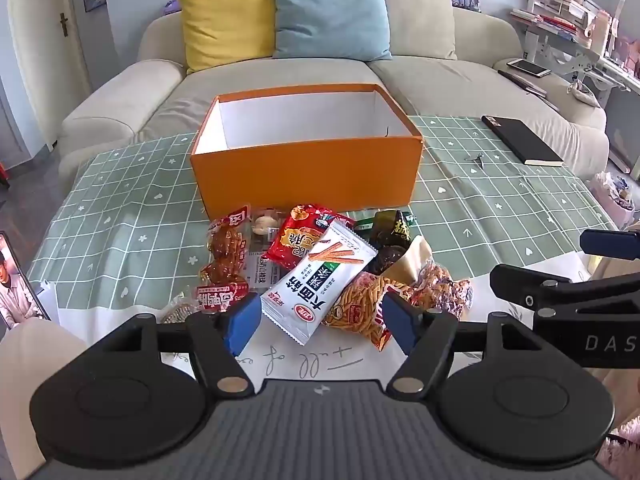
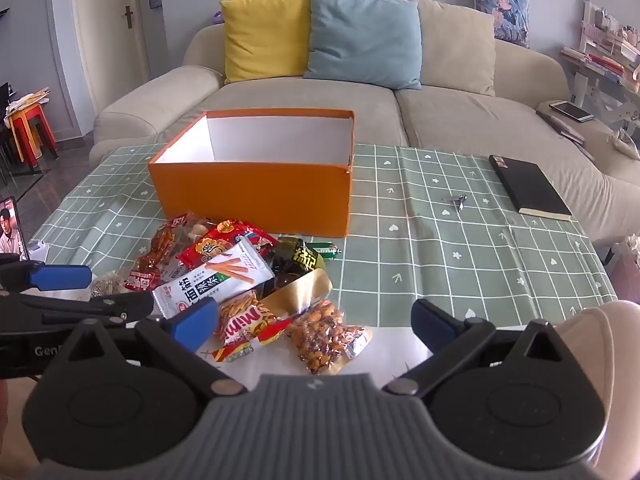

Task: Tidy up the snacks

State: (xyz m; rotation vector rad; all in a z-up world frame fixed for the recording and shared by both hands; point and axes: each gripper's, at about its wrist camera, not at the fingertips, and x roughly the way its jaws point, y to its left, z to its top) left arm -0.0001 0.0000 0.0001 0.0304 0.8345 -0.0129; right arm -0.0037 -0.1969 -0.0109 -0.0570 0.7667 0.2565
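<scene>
A pile of snack packets lies on the table in front of an open orange box (image 1: 308, 168) (image 2: 256, 192) with a white inside that shows nothing in it. On top is a white stick-snack packet (image 1: 320, 280) (image 2: 212, 280), with a red packet (image 1: 300, 240) (image 2: 218, 246), a dark green packet (image 1: 394, 226) (image 2: 298, 260), an orange "Mimi" bag (image 1: 360, 308) (image 2: 244, 320) and a nut bag (image 2: 324, 336) around it. My left gripper (image 1: 320, 322) is open, its pads on either side of the white packet's near end. My right gripper (image 2: 316, 320) is open just before the nut bag.
A black notebook (image 1: 520, 140) (image 2: 528, 188) and a small metal clip (image 2: 456, 200) lie on the green checked tablecloth (image 2: 460, 260) to the right. A phone (image 1: 16, 280) showing video stands at the left edge. A beige sofa with yellow and blue cushions is behind the table.
</scene>
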